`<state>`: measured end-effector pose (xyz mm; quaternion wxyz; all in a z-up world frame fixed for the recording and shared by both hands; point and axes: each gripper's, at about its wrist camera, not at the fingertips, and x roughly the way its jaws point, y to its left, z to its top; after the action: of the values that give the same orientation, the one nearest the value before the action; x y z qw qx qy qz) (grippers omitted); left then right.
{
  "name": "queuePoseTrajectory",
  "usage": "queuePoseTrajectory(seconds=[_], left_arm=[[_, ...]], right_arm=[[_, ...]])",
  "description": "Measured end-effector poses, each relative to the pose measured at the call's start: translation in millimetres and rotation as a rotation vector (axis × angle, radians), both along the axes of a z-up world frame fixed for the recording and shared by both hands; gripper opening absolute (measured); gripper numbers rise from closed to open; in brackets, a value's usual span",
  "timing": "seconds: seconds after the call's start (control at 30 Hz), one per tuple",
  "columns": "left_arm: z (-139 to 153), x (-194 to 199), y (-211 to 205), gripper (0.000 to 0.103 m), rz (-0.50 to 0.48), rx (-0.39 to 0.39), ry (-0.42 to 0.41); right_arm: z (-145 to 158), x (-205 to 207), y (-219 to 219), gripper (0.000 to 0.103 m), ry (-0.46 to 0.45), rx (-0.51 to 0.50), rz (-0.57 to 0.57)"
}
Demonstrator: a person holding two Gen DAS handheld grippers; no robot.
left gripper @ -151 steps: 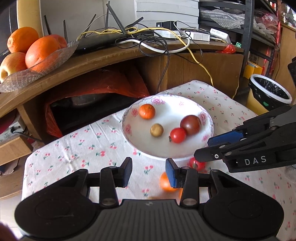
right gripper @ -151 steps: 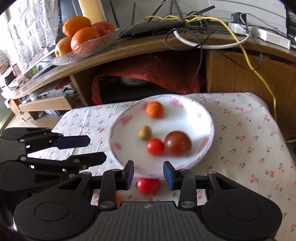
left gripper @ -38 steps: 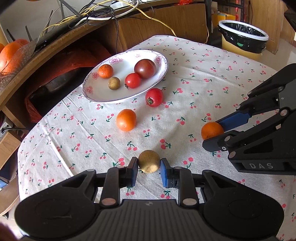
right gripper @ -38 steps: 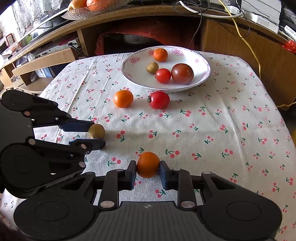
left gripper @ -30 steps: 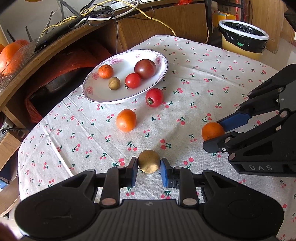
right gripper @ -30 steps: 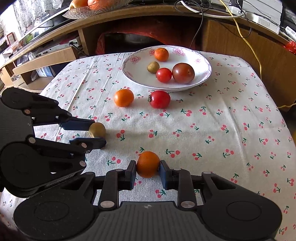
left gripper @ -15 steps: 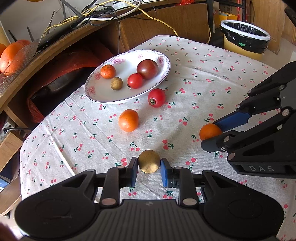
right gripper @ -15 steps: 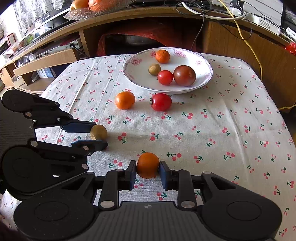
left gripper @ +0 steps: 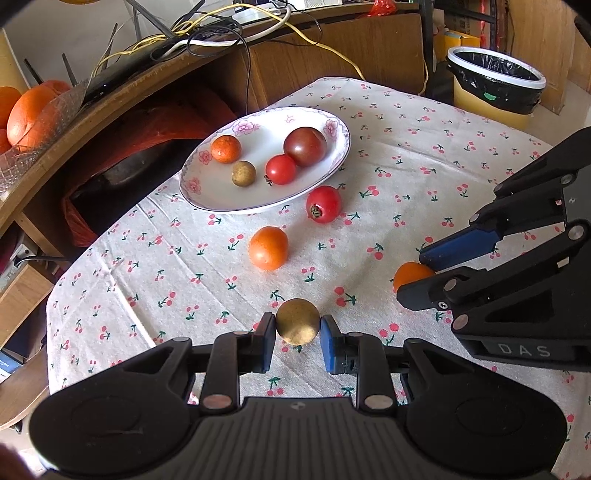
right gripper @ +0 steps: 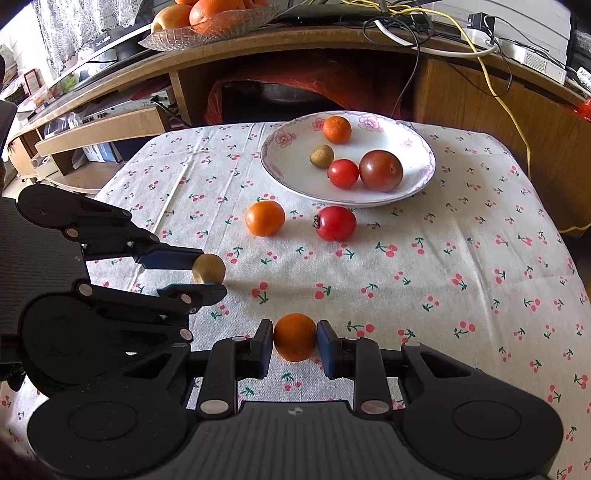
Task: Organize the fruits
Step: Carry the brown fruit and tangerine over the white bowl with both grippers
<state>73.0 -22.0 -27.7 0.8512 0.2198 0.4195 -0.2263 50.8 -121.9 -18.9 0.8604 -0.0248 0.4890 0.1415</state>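
My left gripper is shut on a small brown round fruit, held just above the cherry-print cloth; it also shows in the right wrist view. My right gripper is shut on a small orange fruit, which also shows in the left wrist view. A white flowered plate holds an orange, a brown fruit, a red tomato and a dark tomato. A loose orange tomato and a red tomato lie on the cloth in front of the plate.
A wooden shelf behind the table carries a glass bowl of oranges and tangled cables. A bin with a black liner stands at the far right. The table's front and side edges drop off near both grippers.
Both grippers have stayed shut on their fruits and drifted slightly forward toward the plate. The fruits on the cloth and plate have not moved.
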Motion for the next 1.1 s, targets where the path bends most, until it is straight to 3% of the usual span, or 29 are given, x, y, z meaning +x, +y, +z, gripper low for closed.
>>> queuePoseTrajectory(seconds=[0.6, 1.1], left_arm=[[16, 21, 6, 0.035, 0.054, -0.033, -0.046], [33, 62, -11, 0.035, 0.101, -0.073, -0.101]], right_arm=[[11, 10, -3, 0.021, -0.053, 0.013, -0.007], [28, 51, -10, 0.021, -0.139, 0.018, -0.013]])
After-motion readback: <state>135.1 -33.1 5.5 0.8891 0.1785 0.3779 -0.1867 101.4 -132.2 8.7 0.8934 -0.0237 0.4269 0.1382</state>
